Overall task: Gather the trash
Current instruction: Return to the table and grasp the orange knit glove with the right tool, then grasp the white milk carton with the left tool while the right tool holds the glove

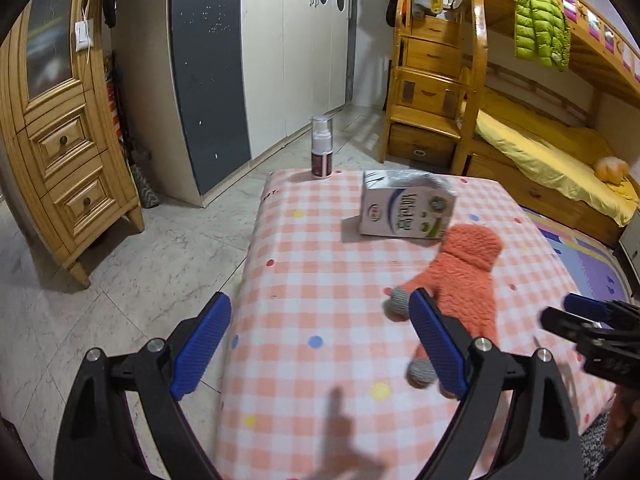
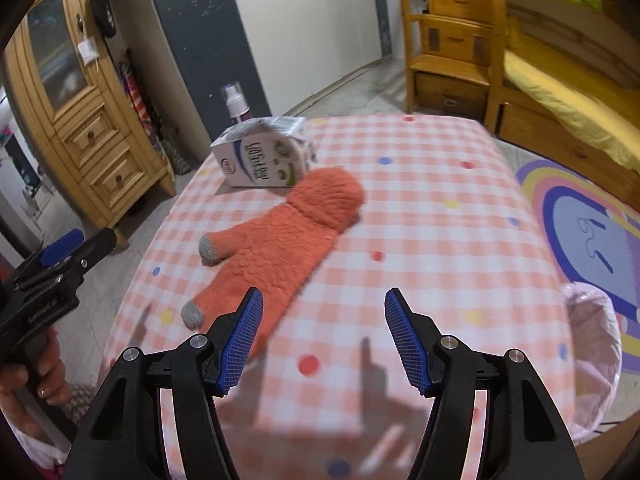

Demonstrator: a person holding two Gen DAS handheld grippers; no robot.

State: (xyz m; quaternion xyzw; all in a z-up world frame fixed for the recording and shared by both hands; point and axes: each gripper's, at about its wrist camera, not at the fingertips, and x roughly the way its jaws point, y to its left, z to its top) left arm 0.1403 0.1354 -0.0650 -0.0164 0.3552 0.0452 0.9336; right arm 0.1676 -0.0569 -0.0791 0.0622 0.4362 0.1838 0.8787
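Observation:
A white milk carton [image 1: 406, 210] lies on its side on the pink checked tablecloth [image 1: 320, 280], also in the right wrist view [image 2: 264, 156]. An orange fuzzy glove [image 1: 464, 280] with grey fingertips lies just in front of the carton [image 2: 280, 248]. A small spray bottle [image 1: 322, 148] stands at the table's far left corner [image 2: 236, 100]. My left gripper [image 1: 320, 340] is open and empty over the table's near left edge, its right finger beside the glove. My right gripper [image 2: 322, 336] is open and empty above the near cloth, right of the glove.
A bin lined with a pink bag [image 2: 592, 360] stands at the table's right side. A wooden cabinet [image 1: 60, 140] is on the left, wardrobes [image 1: 260, 60] behind, and a wooden bunk bed [image 1: 540, 140] on the right. A colourful mat [image 2: 588, 216] covers the floor.

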